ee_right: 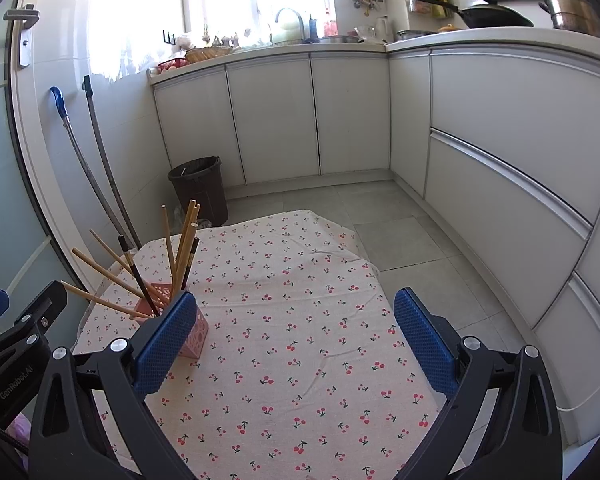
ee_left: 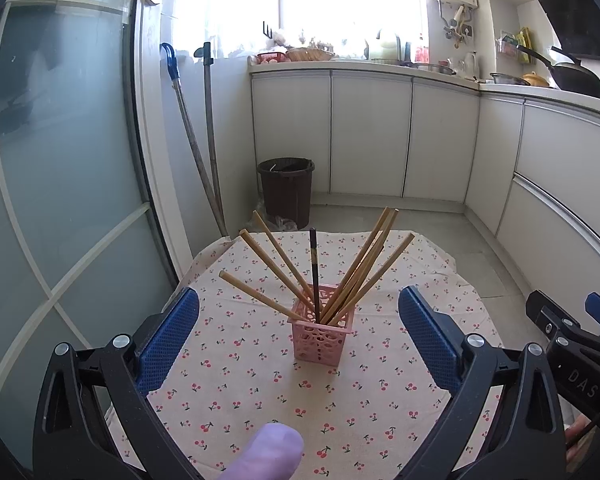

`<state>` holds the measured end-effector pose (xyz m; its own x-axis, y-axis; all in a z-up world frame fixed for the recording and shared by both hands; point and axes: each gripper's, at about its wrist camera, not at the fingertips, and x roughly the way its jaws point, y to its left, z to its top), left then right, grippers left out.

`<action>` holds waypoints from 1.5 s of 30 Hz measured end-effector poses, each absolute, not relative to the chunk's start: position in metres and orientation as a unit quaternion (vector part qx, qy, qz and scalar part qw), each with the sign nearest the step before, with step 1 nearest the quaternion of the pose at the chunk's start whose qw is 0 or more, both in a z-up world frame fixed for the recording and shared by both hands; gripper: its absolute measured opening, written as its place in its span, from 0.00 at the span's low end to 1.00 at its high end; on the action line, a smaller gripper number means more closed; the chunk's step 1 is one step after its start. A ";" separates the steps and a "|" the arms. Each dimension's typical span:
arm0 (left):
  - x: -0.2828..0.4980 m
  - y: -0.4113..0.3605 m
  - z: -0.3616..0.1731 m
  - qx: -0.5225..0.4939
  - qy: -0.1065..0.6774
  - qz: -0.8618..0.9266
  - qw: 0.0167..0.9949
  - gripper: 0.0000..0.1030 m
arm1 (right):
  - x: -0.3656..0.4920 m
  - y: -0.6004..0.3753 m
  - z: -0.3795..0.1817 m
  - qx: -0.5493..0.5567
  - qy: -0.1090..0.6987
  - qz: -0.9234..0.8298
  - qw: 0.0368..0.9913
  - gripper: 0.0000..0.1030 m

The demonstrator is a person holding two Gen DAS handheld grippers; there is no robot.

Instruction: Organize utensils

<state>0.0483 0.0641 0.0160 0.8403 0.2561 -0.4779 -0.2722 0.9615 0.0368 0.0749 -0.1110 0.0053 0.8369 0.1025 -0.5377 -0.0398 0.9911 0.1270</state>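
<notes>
A pink perforated holder (ee_left: 323, 332) stands upright on the cherry-print tablecloth (ee_left: 236, 384). Several wooden chopsticks (ee_left: 364, 268) and one dark chopstick (ee_left: 314, 272) fan out of it. My left gripper (ee_left: 298, 332) is open, its blue pads well apart on either side of the holder and nearer the camera. In the right wrist view the holder (ee_right: 194, 340) sits at the left, partly hidden behind my left pad. My right gripper (ee_right: 296, 340) is open over bare cloth (ee_right: 300, 320) with nothing between its fingers. The wooden chopsticks (ee_right: 184, 240) lean out above the holder.
A brown bin (ee_left: 287, 190) stands on the floor beyond the table, with two long-handled tools (ee_left: 204, 152) leaning beside it. White cabinets (ee_left: 368, 136) run along the back and right. A glass door (ee_left: 60, 160) is at the left. A gloved fingertip (ee_left: 272, 456) shows at the bottom.
</notes>
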 end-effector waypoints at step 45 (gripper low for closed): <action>0.053 0.059 0.008 0.021 0.256 0.138 0.957 0.84 | 0.078 -0.115 0.000 0.064 0.299 0.033 0.951 0.93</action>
